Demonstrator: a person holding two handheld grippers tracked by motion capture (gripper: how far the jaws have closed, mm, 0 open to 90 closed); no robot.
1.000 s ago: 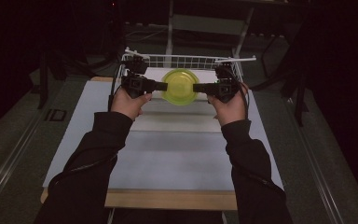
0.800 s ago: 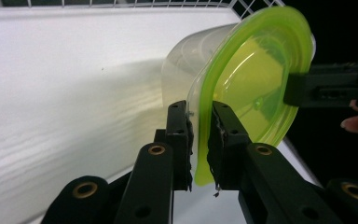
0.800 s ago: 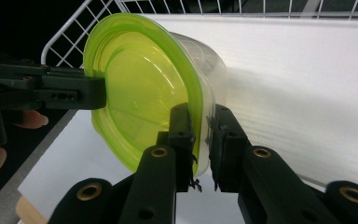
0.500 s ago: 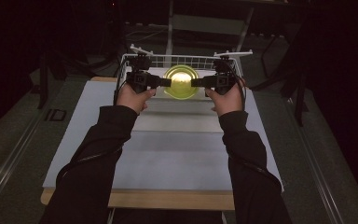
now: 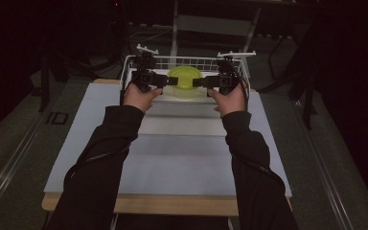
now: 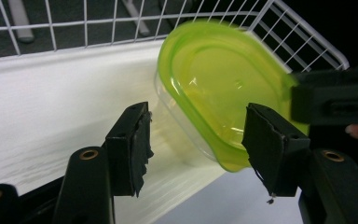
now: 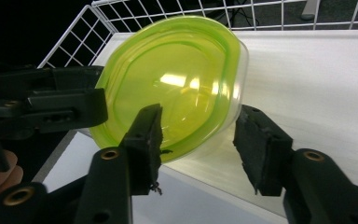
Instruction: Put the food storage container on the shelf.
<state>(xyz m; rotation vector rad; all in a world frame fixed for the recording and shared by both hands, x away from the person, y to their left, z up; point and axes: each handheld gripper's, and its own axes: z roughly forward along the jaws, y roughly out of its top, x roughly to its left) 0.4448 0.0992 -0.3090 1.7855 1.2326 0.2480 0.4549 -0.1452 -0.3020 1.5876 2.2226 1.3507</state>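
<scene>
A clear container with a yellow-green lid (image 5: 184,80) rests tilted on its edge inside the white wire basket (image 5: 187,59) at the table's far end. My left gripper (image 5: 171,80) is at its left side and my right gripper (image 5: 199,82) at its right, both pointing inward. In the left gripper view the lidded container (image 6: 214,88) has its lower rim between the parted jaws of the left gripper (image 6: 200,149). In the right gripper view the container (image 7: 177,84) likewise sits between the jaws of the right gripper (image 7: 203,144). Both pairs of jaws have just been opening, and the pads do not press on it.
The basket has a white floor (image 6: 51,93) and wire walls (image 7: 307,11) close behind the container. A pale blue-grey table top (image 5: 172,158) with a wooden front edge runs back to the person. Dark floor lies on both sides.
Both hands carried the container away from the person and slightly down into the basket. Both grippers' jaws spread apart from its rim.
</scene>
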